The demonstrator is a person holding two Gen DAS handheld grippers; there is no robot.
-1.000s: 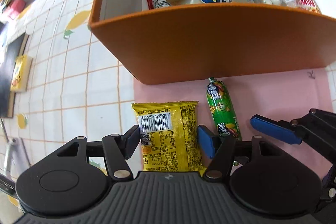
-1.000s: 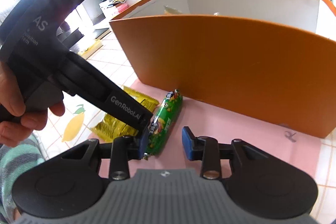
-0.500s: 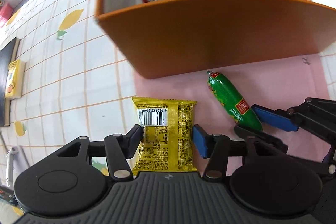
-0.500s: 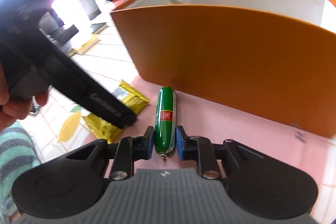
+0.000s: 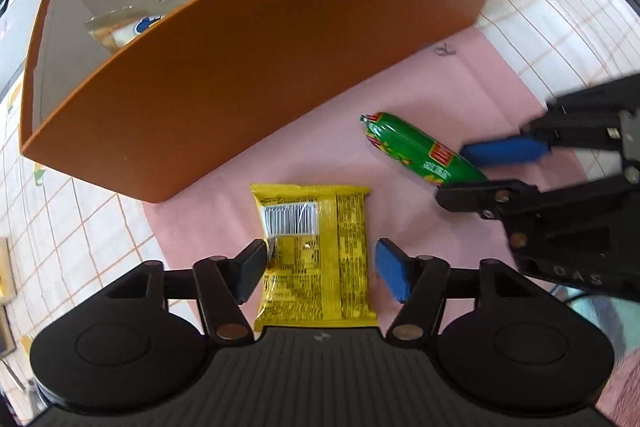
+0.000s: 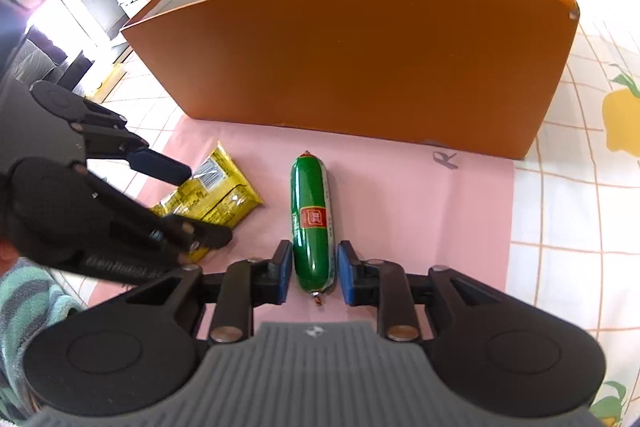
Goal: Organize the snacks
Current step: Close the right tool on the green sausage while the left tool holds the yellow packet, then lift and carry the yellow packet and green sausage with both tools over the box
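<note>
Right wrist view: right claw pitched down, jaws just reopened, slack beside green sausage.

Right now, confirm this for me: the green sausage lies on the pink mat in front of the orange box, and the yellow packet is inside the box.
Not quite. The yellow packet is not inside the orange box; it lies on the pink mat in front of it, beside the green sausage, as the left wrist view shows. The rest is right.
</note>
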